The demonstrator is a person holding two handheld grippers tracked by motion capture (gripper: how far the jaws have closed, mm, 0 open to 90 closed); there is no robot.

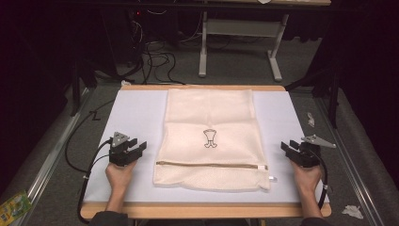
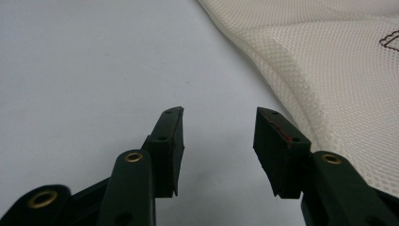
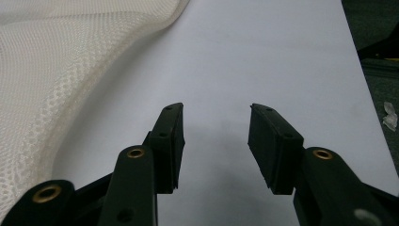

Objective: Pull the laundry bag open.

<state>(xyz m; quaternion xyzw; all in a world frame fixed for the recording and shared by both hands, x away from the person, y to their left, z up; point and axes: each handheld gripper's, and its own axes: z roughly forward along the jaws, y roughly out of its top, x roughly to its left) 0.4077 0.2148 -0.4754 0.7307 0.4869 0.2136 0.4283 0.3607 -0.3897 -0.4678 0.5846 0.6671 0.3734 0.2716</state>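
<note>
Lying flat in the middle of the table [image 1: 136, 117], the mesh laundry bag [image 1: 211, 136] has its zipper [image 1: 211, 165] running across the end nearest the person, with a small white pull tab at its right end and a little printed emblem [image 1: 210, 138] on the cloth above it. The left gripper [image 1: 134, 149] rests on the pale table cover just beside the bag's left edge, jaws spread wide and holding nothing; the right gripper [image 1: 290, 149] sits a little further off the bag's right edge, likewise wide open and empty. In the left gripper view the mesh [image 2: 329, 61] rises in a soft fold close by the right-hand jaw. A likely slip from here is a jaw pinching only the top layer of mesh, or dragging the limp cloth so it bunches and the zipper line buckles. Whether the zipper is fully closed is hard to make out, and whether anything lies inside the bag is hidden by the cloth. Cables and a table frame beyond fade into darkness.
</note>
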